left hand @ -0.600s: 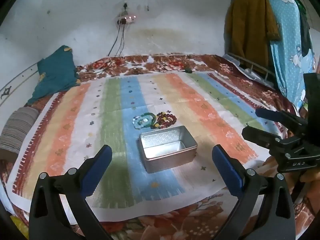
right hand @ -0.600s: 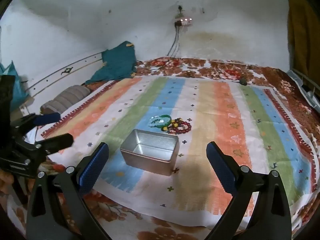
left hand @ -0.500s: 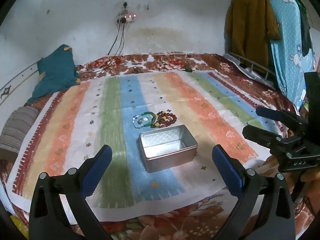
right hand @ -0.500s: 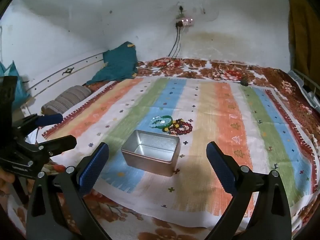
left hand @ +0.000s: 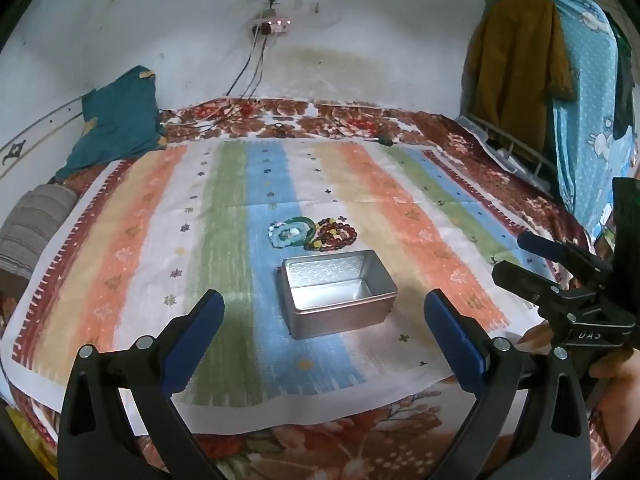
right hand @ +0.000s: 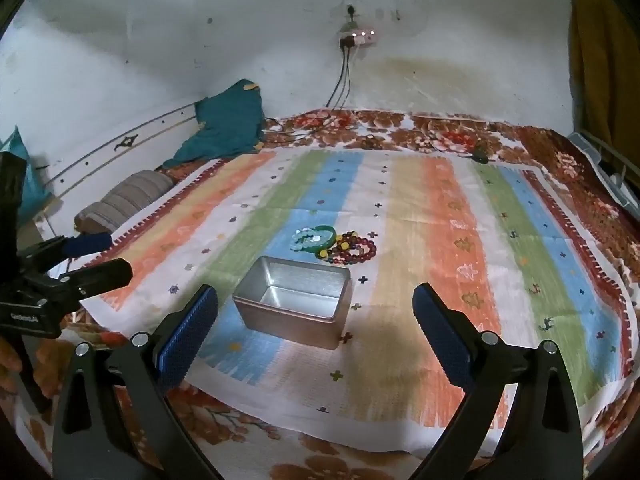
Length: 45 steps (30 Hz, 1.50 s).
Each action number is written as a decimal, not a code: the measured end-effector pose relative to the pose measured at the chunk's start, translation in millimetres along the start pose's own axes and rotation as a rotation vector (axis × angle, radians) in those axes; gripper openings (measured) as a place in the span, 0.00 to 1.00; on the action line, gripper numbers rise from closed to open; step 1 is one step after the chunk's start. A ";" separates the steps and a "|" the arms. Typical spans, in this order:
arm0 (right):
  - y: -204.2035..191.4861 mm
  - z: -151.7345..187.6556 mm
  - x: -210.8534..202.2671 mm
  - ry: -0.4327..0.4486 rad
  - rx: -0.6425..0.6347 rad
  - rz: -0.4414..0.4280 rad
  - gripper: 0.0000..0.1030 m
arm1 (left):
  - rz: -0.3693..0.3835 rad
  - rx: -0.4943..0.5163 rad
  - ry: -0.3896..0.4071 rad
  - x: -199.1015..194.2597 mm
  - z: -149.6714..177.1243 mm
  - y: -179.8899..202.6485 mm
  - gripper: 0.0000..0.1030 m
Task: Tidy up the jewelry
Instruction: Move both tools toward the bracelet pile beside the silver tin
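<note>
On the striped cloth (left hand: 224,248) lies a small heap of jewelry. On its left is a green and pale blue bracelet (left hand: 291,233), and touching it on the right is a dark red bead bracelet (left hand: 338,234). Just in front of them stands an open silver tin box (left hand: 338,292) with nothing in it.

The left gripper (left hand: 322,320) is spread as wide as it goes and holds nothing. The box sits between its two blue pads, a bit ahead, and the bracelets lie past the box at about 12 o'clock.

The right gripper (right hand: 316,312) is wide open too, with nothing in it. The box is near its left pad, and the bracelets lie beyond at 12 o'clock.
</note>
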State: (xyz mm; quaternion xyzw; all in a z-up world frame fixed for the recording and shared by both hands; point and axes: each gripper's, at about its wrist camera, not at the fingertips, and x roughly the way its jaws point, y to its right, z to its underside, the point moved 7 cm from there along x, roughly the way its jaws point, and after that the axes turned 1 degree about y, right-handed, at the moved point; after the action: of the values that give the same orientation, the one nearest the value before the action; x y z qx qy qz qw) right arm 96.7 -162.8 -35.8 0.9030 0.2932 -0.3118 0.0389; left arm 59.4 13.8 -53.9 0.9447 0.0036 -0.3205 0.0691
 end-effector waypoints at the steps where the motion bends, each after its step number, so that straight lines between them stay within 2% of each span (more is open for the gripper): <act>1: 0.1 0.0 -0.2 -0.002 -0.003 0.001 0.96 | -0.001 -0.001 -0.001 0.0 0.3 0.0 0.95; 28: 5.6 0.2 10.7 -0.031 0.021 0.021 0.96 | -0.076 -0.032 -0.046 8.8 4.9 -13.8 0.95; 45: 6.2 -5.1 21.0 -0.052 0.029 0.017 0.96 | -0.095 -0.044 -0.071 18.2 -1.0 -18.5 0.95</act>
State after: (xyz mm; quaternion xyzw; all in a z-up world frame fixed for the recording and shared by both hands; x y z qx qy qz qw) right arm 116.2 -156.0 -44.7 0.8976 0.2796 -0.3389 0.0359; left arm 73.5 31.6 -66.5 0.9298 0.0530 -0.3565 0.0747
